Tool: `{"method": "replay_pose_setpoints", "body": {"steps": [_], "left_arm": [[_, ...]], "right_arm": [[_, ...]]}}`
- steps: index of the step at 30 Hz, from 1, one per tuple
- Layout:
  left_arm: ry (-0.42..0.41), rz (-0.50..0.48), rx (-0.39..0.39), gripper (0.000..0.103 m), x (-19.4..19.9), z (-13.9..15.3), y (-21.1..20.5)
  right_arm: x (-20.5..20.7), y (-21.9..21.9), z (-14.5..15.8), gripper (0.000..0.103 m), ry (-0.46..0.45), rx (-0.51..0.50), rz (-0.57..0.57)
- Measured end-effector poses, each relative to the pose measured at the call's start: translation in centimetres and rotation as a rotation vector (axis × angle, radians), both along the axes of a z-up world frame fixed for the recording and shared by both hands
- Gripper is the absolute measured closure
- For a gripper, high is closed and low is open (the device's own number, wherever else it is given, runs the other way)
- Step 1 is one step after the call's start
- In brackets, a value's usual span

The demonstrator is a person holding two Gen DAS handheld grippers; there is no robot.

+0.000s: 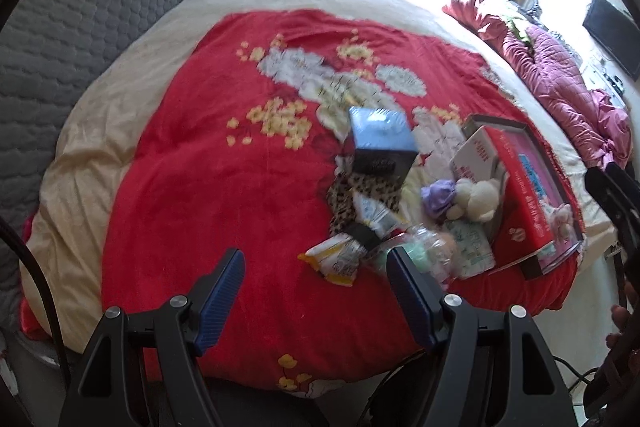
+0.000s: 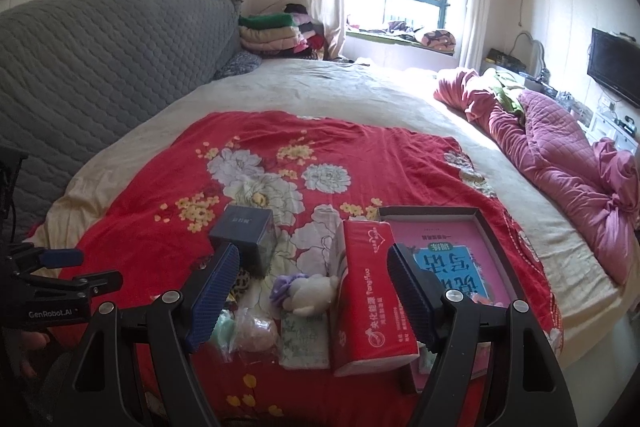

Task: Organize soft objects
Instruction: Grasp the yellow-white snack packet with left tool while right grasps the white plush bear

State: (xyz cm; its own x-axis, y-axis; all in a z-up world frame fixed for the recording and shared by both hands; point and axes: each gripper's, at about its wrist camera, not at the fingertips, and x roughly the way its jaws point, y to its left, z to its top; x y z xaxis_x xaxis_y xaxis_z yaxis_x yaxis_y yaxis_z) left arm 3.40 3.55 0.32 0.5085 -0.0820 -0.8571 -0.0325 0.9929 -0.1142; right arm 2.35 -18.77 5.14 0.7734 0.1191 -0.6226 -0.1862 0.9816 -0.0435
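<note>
Here, a little white plush toy (image 2: pixel 310 293) lies on the red flowered blanket (image 2: pixel 160 195), in a heap of small things near the bed's front edge. A purple soft thing (image 2: pixel 282 287) touches its left side. In front of it lie a pale flowered tissue pack (image 2: pixel 304 343) and a clear bag with something pink inside (image 2: pixel 256 335). A red tissue pack (image 2: pixel 370 299) stands just right of the toy, leaning against a flat box with a pink and blue book cover (image 2: pixel 452 259). A dark blue box (image 2: pixel 246 239) sits behind the heap on the left, with a leopard-print cloth (image 1: pixel 352 199) at its foot. A yellow snack bag (image 1: pixel 334 259) lies at the near left side.

The right gripper (image 2: pixel 314 301) hangs above the heap with its blue fingers wide apart, holding nothing. The left gripper (image 1: pixel 316 301) is over bare blanket beside the snack bag, fingers apart and empty too.

A pink quilt (image 2: pixel 560 155) is bunched up far to the right.
</note>
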Motion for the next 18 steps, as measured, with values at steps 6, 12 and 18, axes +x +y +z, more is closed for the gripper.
{"method": "replay_pose_setpoints", "body": {"steps": [6,12,18], "left_arm": [[0.05,0.007,0.0,0.03,0.5,-2.8,0.4],[0.06,-0.02,0.02,0.03,0.7,-4.2,-0.2],[0.085,-0.047,0.009,0.03,1.1,-6.2,-0.4]], "right_arm": [[0.6,0.5,-1.8,0.025,0.036,-0.02,0.014],[1.1,0.6,-3.3,0.025,0.067,-0.03,0.024],[1.5,0.3,-4.5,0.025,0.083,-0.031,0.014]]}}
